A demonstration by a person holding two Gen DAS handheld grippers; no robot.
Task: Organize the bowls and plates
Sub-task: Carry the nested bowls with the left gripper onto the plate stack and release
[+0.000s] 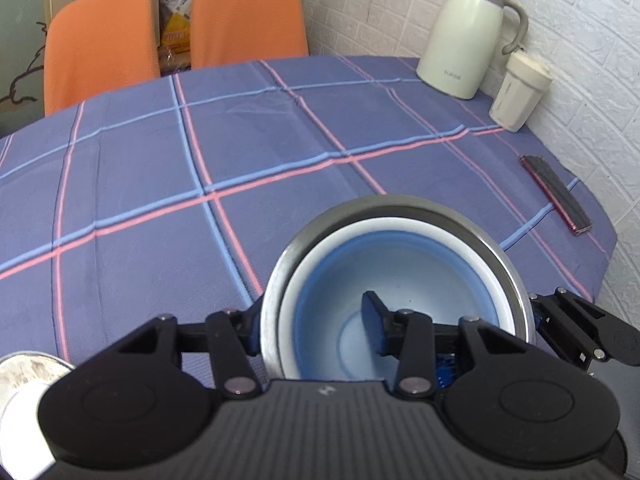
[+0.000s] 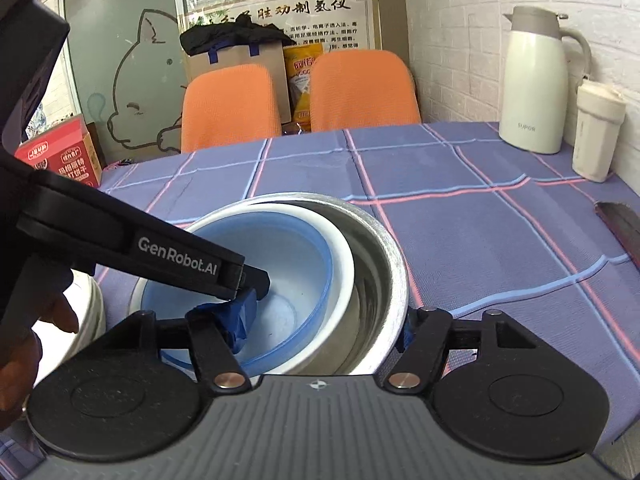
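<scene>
Black ribbed housing of the left tongs [image 1: 316, 320] fills the foreground of the left wrist view; its fingers straddle the near wall of the nested bowls, one blue-taped pad outside the steel bowl [image 1: 496, 248], the other inside the blue bowl [image 1: 400, 276], seemingly clamped on the stacked walls; a white bowl [image 1: 384, 226] sits between the two, only its smooth rim showing; the stack rests on the plaid tabletop [image 1: 160, 160], likely held to steady or shift it; a pale dish [image 1: 24, 368] lies at the near left; a cream jug [image 1: 464, 36] and lidded cup [image 1: 520, 92] stand by the wall.

Right wrist view: right tongs [image 2: 320, 324] stand wide, straddling the stack's near side, one finger inside, one outside the brushed steel rim; whether they grip it I cannot tell; a hand [image 2: 24, 344] holds the left tool.
</scene>
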